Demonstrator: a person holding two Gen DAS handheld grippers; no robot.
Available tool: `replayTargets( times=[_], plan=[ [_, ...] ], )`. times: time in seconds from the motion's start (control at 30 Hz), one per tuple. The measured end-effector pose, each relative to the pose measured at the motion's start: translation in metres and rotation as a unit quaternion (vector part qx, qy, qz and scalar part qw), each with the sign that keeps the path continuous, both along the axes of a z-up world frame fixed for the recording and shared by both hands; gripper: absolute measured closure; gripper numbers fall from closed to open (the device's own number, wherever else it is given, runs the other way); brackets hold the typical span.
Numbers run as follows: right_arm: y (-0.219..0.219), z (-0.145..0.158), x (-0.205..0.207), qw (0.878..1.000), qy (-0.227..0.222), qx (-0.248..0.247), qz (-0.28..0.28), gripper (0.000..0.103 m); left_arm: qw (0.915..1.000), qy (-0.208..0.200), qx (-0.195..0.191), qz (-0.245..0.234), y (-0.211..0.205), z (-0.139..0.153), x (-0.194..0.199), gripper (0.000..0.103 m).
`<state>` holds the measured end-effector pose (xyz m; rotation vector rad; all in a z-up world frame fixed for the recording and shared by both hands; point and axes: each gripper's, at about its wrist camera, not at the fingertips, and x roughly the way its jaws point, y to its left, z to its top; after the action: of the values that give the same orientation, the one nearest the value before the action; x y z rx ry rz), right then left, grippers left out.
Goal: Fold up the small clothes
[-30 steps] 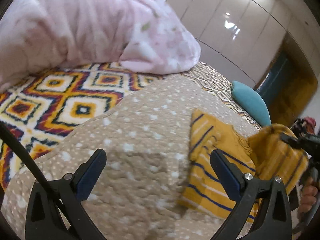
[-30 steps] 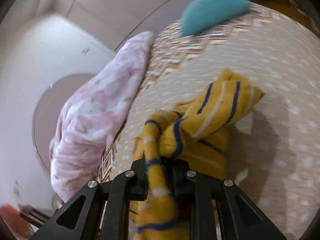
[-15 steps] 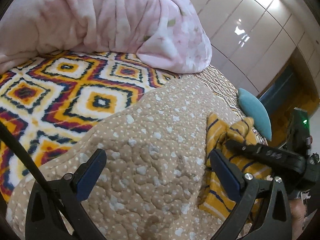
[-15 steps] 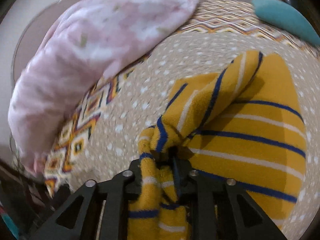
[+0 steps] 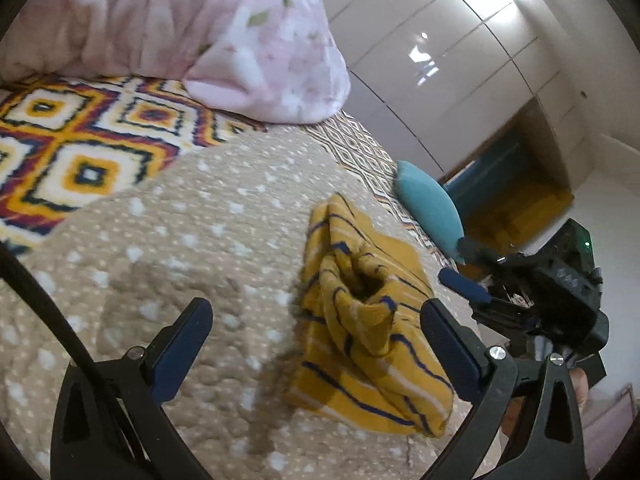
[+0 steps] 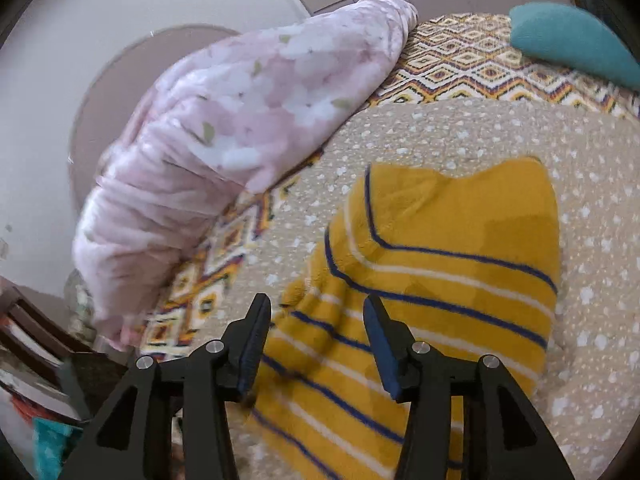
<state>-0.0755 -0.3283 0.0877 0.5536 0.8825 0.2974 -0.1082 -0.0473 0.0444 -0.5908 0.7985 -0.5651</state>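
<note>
Right now my right gripper (image 6: 316, 320) has its jaws opening, and the pads stand clear of the cloth: the garment (image 6: 440, 256) lies under and between them, but nothing is pinched. In the left wrist view I see that same gripper (image 5: 466, 268) coming in from the right edge, its blue pads just beside the garment's far side, with part of a hand (image 5: 578, 390) below it.

My left gripper (image 5: 316, 344) is spread wide and holds nothing. Its right finger sits in front of the garment's near right side, though I cannot tell whether it touches; its left finger is over bare quilt.

That garment (image 5: 360, 320) is mustard yellow with thin navy and white stripes. It lies on the quilt (image 5: 192, 248), bunched in the middle, where a fold rises into a ridge with a dark hollow at its near end. From the right wrist it looks flatter, with a broad plain yellow part farther away and the striped part nearer my fingers.

Under it the quilt is beige with white spots. Beyond the quilt's edge shows a bedspread (image 5: 80, 144) patterned in orange, red, navy and white diamonds. On that rests a big pink floral blanket (image 6: 224, 132), well apart from the garment. Past the garment a teal pillow (image 5: 430, 208) lies near the bed's far edge, and glossy wardrobe doors (image 5: 448, 64) stand behind.
</note>
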Motion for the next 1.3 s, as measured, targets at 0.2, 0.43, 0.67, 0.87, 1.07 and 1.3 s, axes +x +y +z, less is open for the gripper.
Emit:
replayTargets(
  times=[0.2,0.43,0.67,0.87,1.07,1.3],
  plan=[
    [-0.017,0.002,-0.018,0.998,0.002,-0.059,-0.038,0.043,0.9995,0.022,0.010,-0.018,-0.021,-0.013,0.010,0.000],
    [-0.035,-0.039,-0.040,0.978,0.064,-0.167,-0.102,0.031,0.9968,0.038,0.033,-0.062,-0.052,-0.017,0.025,0.045],
    [-0.060,-0.068,-0.051,0.993,0.081,-0.029,-0.075,0.055,0.9937,0.083,0.004,-0.076,-0.055,-0.032,0.020,0.088],
    [-0.071,-0.077,-0.054,0.992,0.096,-0.050,-0.070,0.061,0.9898,0.116,0.000,-0.082,-0.065,-0.045,0.000,0.090],
    [-0.073,-0.078,-0.050,0.991,0.101,-0.064,-0.065,0.043,0.9851,0.142,-0.049,-0.084,-0.040,-0.051,0.001,0.090],
    [-0.055,-0.015,-0.062,0.983,0.017,-0.152,-0.099,0.041,0.9893,0.121,-0.056,-0.060,-0.010,-0.039,0.005,0.082]
  ],
)
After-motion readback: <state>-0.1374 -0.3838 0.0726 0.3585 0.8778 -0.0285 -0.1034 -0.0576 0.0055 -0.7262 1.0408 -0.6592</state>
